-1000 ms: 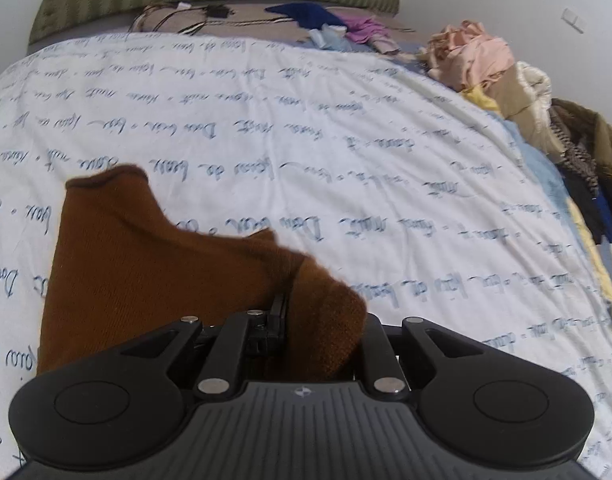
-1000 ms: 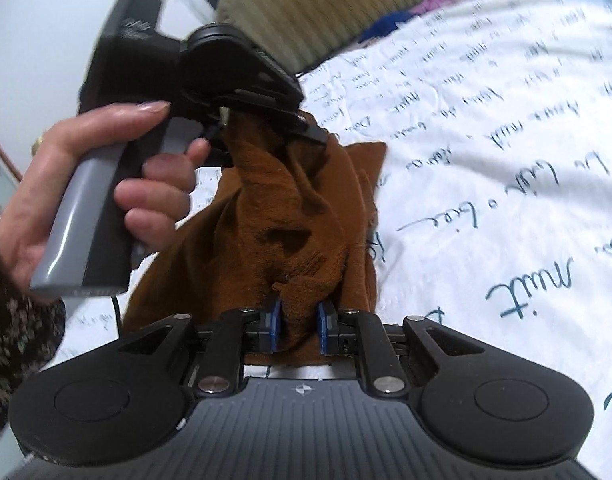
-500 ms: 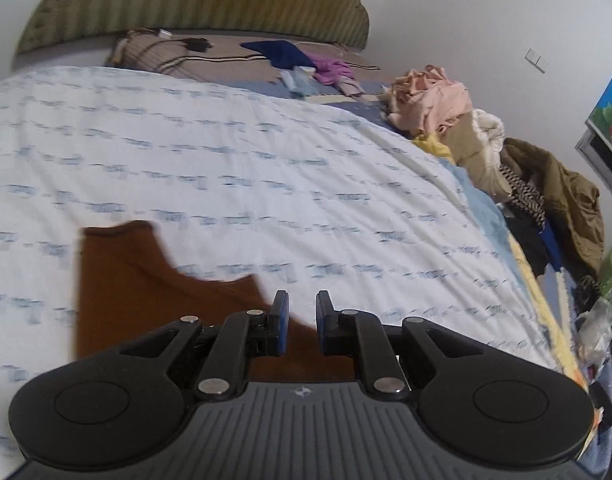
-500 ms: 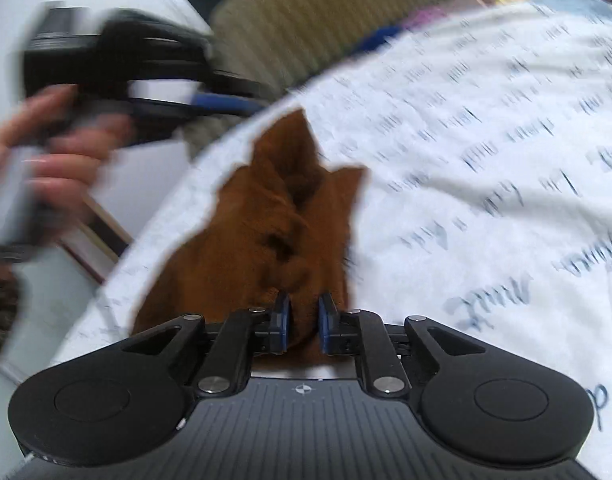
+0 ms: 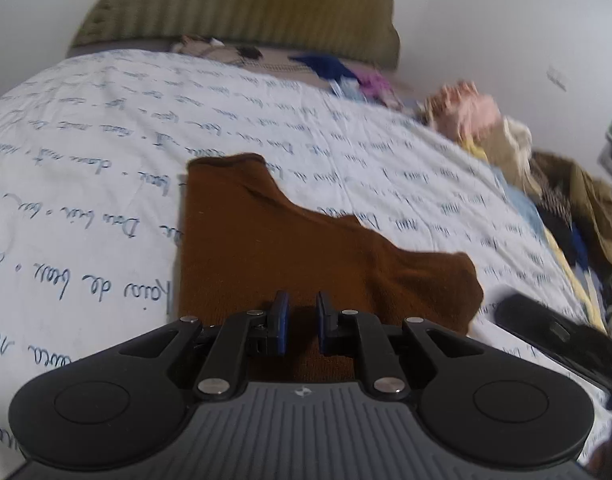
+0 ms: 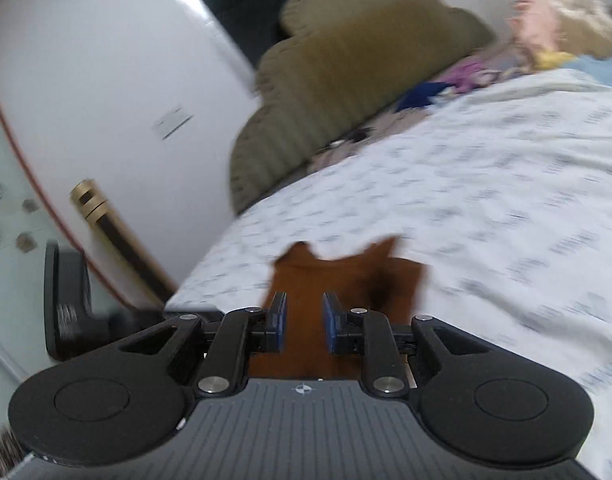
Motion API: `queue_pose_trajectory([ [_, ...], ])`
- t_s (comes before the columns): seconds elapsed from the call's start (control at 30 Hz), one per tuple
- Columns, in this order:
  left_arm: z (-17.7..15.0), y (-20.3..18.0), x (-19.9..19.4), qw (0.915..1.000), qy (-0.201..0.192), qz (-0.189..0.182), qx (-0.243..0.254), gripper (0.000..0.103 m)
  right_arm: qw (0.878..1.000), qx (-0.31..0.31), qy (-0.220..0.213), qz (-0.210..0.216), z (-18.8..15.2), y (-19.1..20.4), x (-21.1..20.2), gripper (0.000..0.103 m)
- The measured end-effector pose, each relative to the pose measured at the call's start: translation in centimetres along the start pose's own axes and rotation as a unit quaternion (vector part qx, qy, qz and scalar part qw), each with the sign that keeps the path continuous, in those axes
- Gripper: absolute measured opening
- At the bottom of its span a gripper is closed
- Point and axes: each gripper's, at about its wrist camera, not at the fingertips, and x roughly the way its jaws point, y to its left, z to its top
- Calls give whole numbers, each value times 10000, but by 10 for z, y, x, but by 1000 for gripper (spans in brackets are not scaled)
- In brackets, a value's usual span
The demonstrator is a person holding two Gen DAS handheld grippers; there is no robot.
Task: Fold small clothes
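Observation:
A small brown knit garment (image 5: pixel 266 248) lies flat on the bed, one flap folded over toward the right. My left gripper (image 5: pixel 304 320) hovers over its near edge, pads a narrow gap apart with nothing pinched. In the right wrist view the same garment (image 6: pixel 330 276) lies just beyond my right gripper (image 6: pixel 305 320). That gripper's jaws are opening, and the cloth shows behind the gap, not pressed by the pads. The right gripper shows as a blurred black shape (image 5: pixel 546 328) at the garment's right. The left gripper shows as a black body (image 6: pixel 66 312) at the bed's left edge.
The bed has a white sheet with blue script (image 5: pixel 106 140) and an olive ribbed headboard (image 5: pixel 242 8). Loose pink and cream clothes (image 5: pixel 478 116) and dark clothes (image 5: pixel 586 208) pile along the right side. Blue and purple pieces (image 5: pixel 330 66) lie near the headboard.
The left gripper let go of the lifted brown flap, which dropped onto the garment, and swung back over it. The right gripper rose and its pads spread off the cloth.

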Motion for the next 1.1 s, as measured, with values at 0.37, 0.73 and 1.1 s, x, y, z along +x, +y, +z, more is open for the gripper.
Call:
queue_pose_trajectory([
  [0.37, -25, -4, 19, 9998, -27, -178, 12, 15, 9880, 1321, 457, -662, -33, -67, 78, 0],
  [0.73, -29, 4, 4, 9993, -216, -291, 8, 15, 9637, 2633, 224, 391, -20, -106, 65, 29],
  [1.1, -46, -5, 5, 9954, -335, -127, 892, 15, 9881, 1131, 733, -739, -29, -89, 88, 16],
])
